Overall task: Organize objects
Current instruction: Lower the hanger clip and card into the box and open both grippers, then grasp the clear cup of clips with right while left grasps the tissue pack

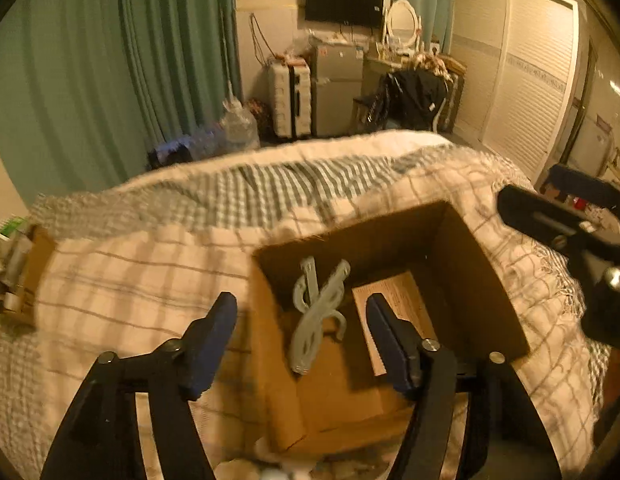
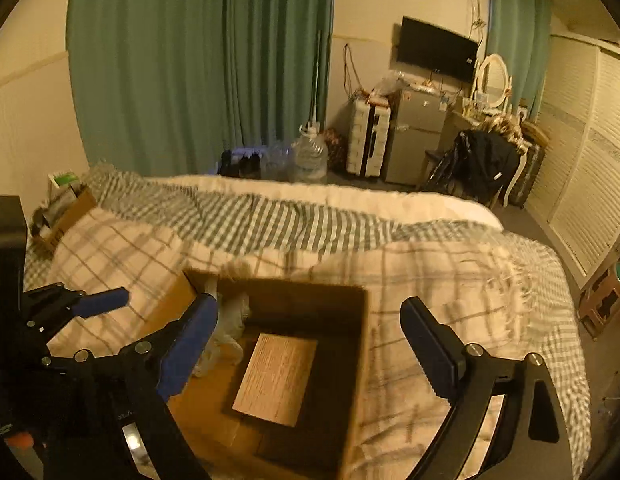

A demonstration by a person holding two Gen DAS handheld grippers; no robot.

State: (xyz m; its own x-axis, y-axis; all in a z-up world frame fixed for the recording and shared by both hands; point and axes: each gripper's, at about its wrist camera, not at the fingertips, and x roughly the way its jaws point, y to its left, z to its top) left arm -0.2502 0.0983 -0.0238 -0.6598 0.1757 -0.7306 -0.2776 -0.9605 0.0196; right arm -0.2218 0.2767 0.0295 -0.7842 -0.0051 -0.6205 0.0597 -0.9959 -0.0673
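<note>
Ahead of both tools, checked bedspread [image 1: 158,272] carrying an open cardboard box [image 1: 266,340]. Directly below the fingertips, inside the box: flat tan packet [image 2: 276,376] on the floor, grey plastic hangers [image 1: 316,312] leaning on the left wall. Left gripper [image 1: 302,344] spread wide, nothing pinched, straddling that wall. Right gripper [image 2: 310,344] spread wider still, empty, above the box opening. Likely trouble: a finger catching the box rim and tipping or sliding it on soft bedding; hangers tangled, so lifting one probably drags the other.
</note>
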